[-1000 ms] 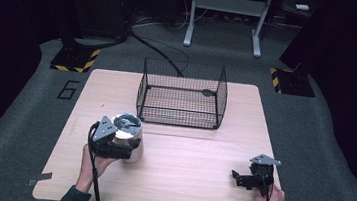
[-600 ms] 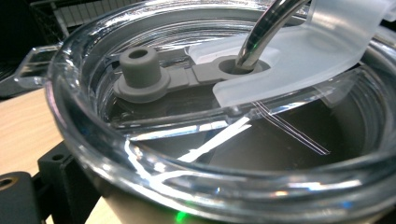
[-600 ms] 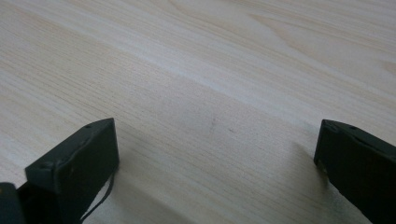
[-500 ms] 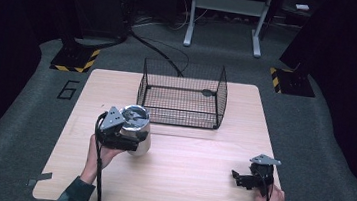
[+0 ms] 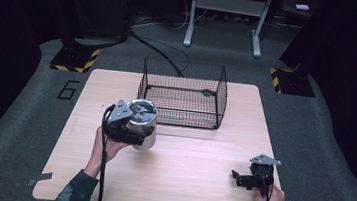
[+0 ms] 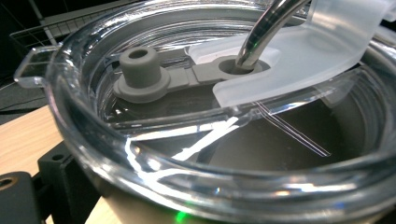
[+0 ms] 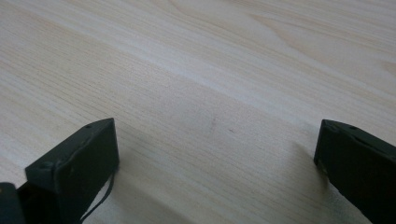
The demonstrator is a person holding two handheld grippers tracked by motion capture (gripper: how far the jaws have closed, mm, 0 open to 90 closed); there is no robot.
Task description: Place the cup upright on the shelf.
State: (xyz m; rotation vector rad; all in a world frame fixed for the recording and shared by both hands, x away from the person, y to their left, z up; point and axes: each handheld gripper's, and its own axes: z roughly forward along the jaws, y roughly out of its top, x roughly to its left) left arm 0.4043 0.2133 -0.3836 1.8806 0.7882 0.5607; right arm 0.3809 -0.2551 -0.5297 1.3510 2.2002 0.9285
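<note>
One steel tumbler (image 5: pixel 142 125) beside wire basket (image 5: pixel 182 94), close-up reveals clear lid (image 6: pixel 196 140), metal straw (image 6: pixel 261 32)

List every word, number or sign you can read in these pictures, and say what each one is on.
"6": a large dark numeral on the grey floor, left of the table.
Yellow-and-black hazard stripes, no words: on two floor plates.
The tumbler, its lid and both grippers carry no readable text.

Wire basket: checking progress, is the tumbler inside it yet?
No, the tumbler sits in the left tongs, outside the wire basket.
</note>
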